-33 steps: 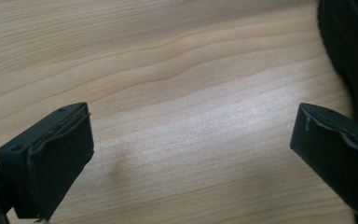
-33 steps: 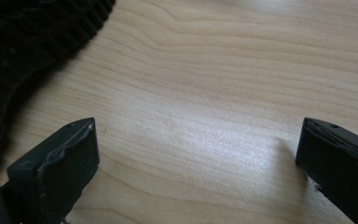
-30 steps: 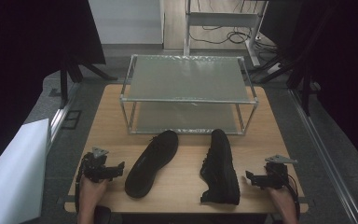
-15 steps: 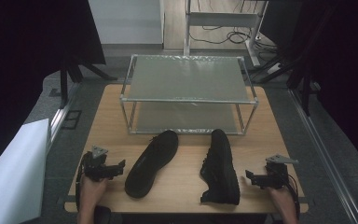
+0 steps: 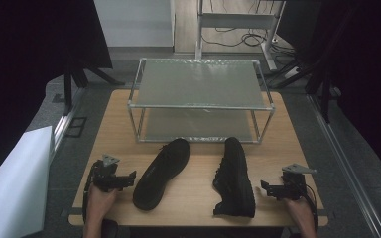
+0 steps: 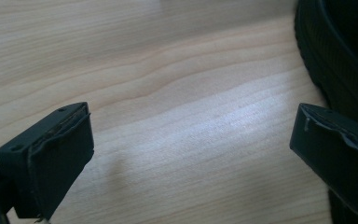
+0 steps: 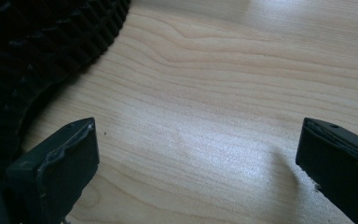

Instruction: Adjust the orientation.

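On the near half of the wooden bench [image 5: 198, 148] lie two black shoes, the nearest things to the grippers. Both are low, dark lace-up shoes with thick soles. The left shoe [image 5: 161, 172] lies tilted, its toe pointing away and to the right, its opening facing up. The right shoe [image 5: 234, 177] stands on its sole, nearly straight, toe toward the rack; its ridged sole edge shows dark at the upper left of the right gripper view [image 7: 37, 46]. The two shoes lie apart, with bare wood between them.

Just to the left of the left shoe rests the left gripper [image 5: 124, 178], held in a hand; its fingers [image 6: 51, 154] are spread wide over bare wood, with the shoe's sole [image 6: 335, 56] just beside the far finger. To the right of the right shoe sits the right gripper [image 5: 268, 189], its fingers [image 7: 56, 163] also spread wide and holding nothing.

Behind the shoes stands one metal rack [image 5: 201, 99] with two shelves. One white sheet [image 5: 15, 183] lies off the bench's left side.
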The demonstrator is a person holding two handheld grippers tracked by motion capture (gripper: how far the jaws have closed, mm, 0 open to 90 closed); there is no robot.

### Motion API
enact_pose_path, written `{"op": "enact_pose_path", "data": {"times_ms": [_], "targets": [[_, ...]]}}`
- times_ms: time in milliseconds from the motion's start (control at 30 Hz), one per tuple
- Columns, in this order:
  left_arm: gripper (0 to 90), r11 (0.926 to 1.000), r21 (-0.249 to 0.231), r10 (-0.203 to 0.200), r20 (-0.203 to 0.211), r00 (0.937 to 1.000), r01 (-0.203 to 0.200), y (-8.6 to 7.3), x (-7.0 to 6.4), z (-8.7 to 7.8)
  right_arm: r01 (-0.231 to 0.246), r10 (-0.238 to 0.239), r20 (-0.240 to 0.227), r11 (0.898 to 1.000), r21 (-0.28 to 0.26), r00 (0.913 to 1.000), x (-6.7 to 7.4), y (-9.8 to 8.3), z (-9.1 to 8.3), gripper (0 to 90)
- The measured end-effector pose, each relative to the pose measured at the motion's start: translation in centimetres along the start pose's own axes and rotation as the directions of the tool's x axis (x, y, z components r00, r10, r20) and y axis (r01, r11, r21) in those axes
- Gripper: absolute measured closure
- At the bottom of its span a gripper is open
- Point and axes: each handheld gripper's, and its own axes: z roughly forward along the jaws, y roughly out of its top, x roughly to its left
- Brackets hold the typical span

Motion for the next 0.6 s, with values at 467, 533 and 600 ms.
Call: {"op": "enact_pose_path", "data": {"times_ms": [467, 533, 600], "targets": [[3.2, 0.9975, 0.022, 0.066, 0.033, 0.9973, -0.067, 0.2, -1.5, 0.3, 0.005, -0.005, -0.009, 1.000, 0.003, 0.9999, 0.1, 0.1, 0.2, 0.0], [2.6, 0.9966, 0.026, 0.076, 0.049, 0.9959, -0.078, 0.2, -1.7, 0.3, 0.004, -0.004, -0.011, 1.000, 0.004, 0.9999, 0.1, 0.1, 0.1, 0.0], [2.4, 0.9943, 0.033, 0.099, 0.069, 0.9927, -0.102, 0.3, -2.5, 0.3, 0.004, -0.003, -0.012, 1.000, 0.004, 0.9999, 0.1, 0.1, 0.1, 0.0]]}}
